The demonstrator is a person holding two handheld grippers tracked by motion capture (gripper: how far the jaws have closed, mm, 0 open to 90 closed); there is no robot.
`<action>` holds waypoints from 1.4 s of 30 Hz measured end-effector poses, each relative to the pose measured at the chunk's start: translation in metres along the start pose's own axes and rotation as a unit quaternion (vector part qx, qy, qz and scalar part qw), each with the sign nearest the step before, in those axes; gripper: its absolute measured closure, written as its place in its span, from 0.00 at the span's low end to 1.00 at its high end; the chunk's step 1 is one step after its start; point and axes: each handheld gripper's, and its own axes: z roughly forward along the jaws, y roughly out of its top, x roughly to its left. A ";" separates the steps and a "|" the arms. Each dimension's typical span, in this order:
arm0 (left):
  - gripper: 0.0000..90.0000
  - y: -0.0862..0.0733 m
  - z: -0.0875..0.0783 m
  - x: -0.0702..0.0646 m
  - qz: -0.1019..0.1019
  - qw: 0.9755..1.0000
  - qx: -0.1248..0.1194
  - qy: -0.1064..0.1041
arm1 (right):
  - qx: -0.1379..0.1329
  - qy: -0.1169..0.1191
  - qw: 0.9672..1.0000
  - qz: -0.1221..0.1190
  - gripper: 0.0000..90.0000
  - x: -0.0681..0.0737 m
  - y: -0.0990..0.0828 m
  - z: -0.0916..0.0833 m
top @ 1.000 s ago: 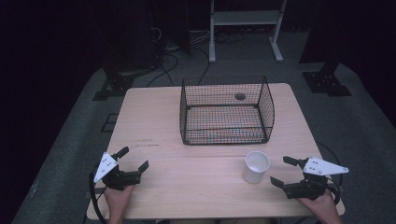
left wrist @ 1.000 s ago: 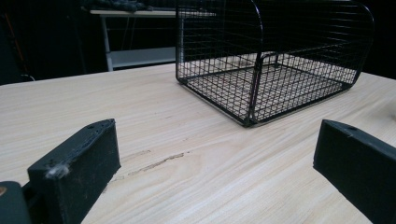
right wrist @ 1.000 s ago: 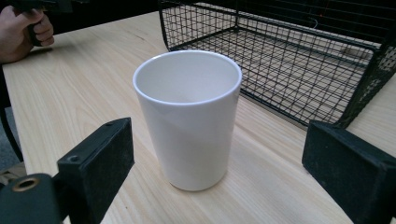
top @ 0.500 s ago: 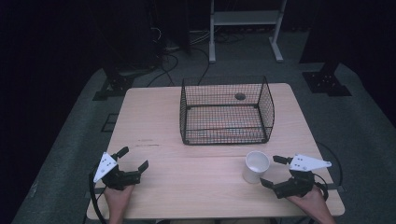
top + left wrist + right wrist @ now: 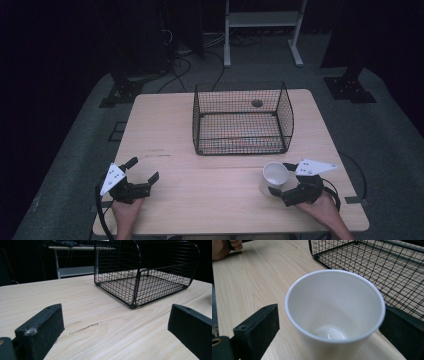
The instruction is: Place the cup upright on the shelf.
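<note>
Right gripper (image 5: 286, 178) has slid in toward the white cup (image 5: 275, 174) since a second ago; its jaws have just been opening and now stand wide, straddling the cup, pads not yet pressing; likely a grasp is next; cup upright, empty, on the table (image 5: 210, 195) just before the wire basket (image 5: 242, 120); left gripper (image 5: 141, 173) idle, open, holding nothing, well apart; nothing blocks the way.

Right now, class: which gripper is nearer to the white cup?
Right. The right gripper has its open jaws on either side of the white cup; the left gripper rests far across the table, jaws open.
</note>
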 end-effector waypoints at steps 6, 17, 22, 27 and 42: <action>0.00 0.000 0.000 0.000 0.000 1.000 0.000 0.000 | 0.006 0.004 1.000 -0.004 0.04 0.000 0.004 0.007; 0.00 0.000 0.000 0.000 0.000 1.000 0.000 0.000 | 0.014 0.029 0.999 0.003 0.21 -0.007 0.012 0.002; 0.00 0.000 0.000 0.000 0.000 1.000 -0.001 0.001 | 0.007 0.046 0.999 0.001 0.21 -0.007 0.025 -0.001; 0.00 0.000 0.000 0.000 -0.001 1.000 0.000 0.000 | 0.005 0.067 0.998 -0.007 0.21 -0.011 0.046 -0.003; 0.00 0.000 0.000 0.001 -0.002 1.000 -0.001 0.000 | -0.015 0.084 0.996 -0.016 0.21 -0.033 0.095 -0.015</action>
